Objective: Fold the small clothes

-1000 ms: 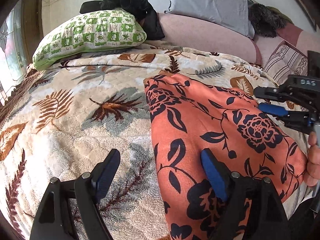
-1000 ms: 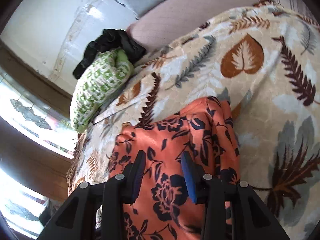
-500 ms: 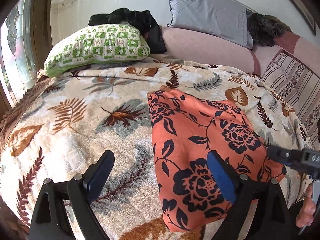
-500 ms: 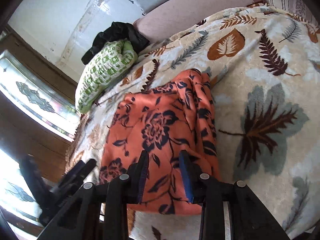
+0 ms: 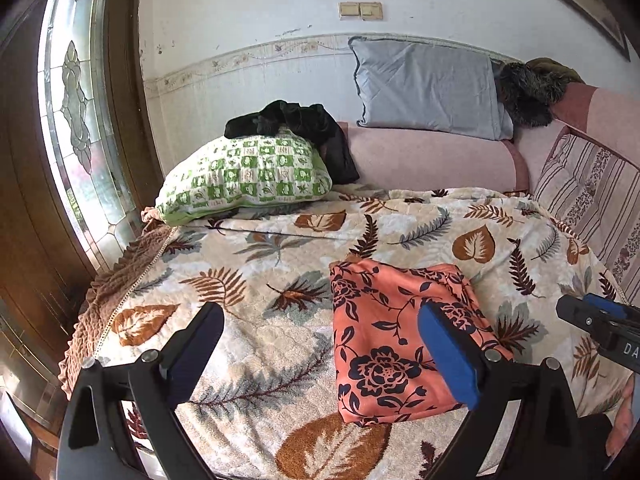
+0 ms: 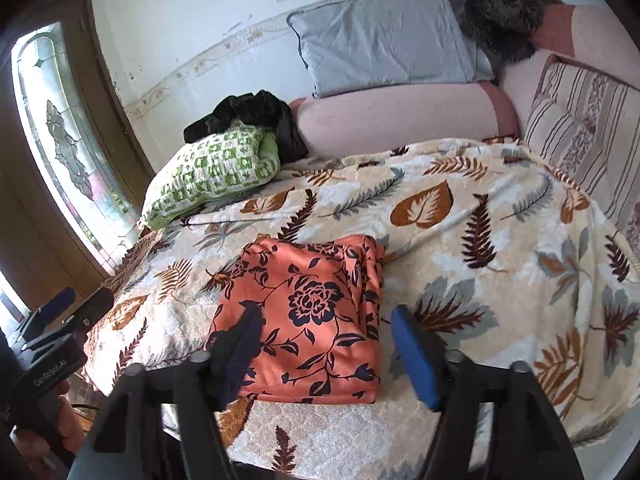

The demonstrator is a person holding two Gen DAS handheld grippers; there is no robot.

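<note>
Beneath both tongs spread the cream plush blanket with brown and grey leaves (image 5: 280,340). At the bottom of each frame my left gripper (image 5: 320,348) and right gripper (image 6: 324,344) gaped wide, holding nothing. Low in the centre lay the folded orange cloth with dark flowers (image 6: 308,312), flat on the blanket. Farther up sat a green-and-white checked pillow (image 5: 244,176), then a grey cushion (image 5: 428,84) against the wall.

The garment (image 6: 308,320) at centre frame is orange with dark navy flowers and vines. Under it, the blanket (image 6: 500,240) is cream with brown, rust and grey leaves. At upper left, a green-and-white checked pillow (image 6: 212,172) carries black cloth (image 6: 248,112). A plain grey pillow (image 6: 384,40) rests on a pink bolster (image 6: 400,120).
</note>
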